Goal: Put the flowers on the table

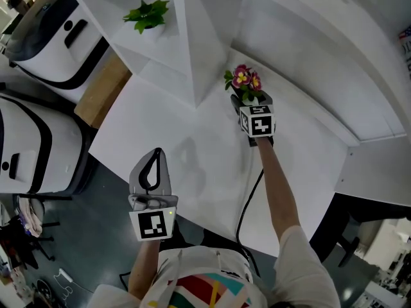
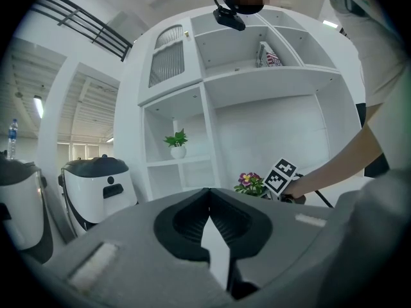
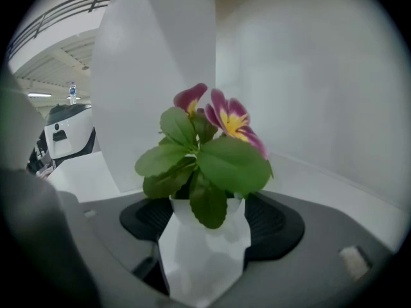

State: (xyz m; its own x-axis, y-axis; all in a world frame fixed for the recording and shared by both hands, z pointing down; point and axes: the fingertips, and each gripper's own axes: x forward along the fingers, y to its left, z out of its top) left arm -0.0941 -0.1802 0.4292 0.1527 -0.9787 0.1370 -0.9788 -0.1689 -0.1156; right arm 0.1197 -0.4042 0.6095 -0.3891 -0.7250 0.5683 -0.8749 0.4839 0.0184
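Note:
The flowers (image 1: 244, 79) are purple and yellow with green leaves, and stand in a white faceted pot (image 3: 204, 249). My right gripper (image 1: 249, 99) is shut on that pot, with one jaw on each side of it, over the far part of the white table (image 1: 192, 153) near the foot of the shelf unit. Whether the pot rests on the table cannot be told. My left gripper (image 1: 153, 165) hovers over the table's near edge, shut and holding nothing. In the left gripper view the flowers (image 2: 250, 183) show beside the right gripper's marker cube (image 2: 280, 176).
A green plant (image 1: 148, 15) in a white pot stands on a shelf of the white shelf unit (image 1: 192, 50) behind the table. Two white and black machines (image 1: 45, 37) stand at the left. A black cable (image 1: 247, 204) runs along my right arm.

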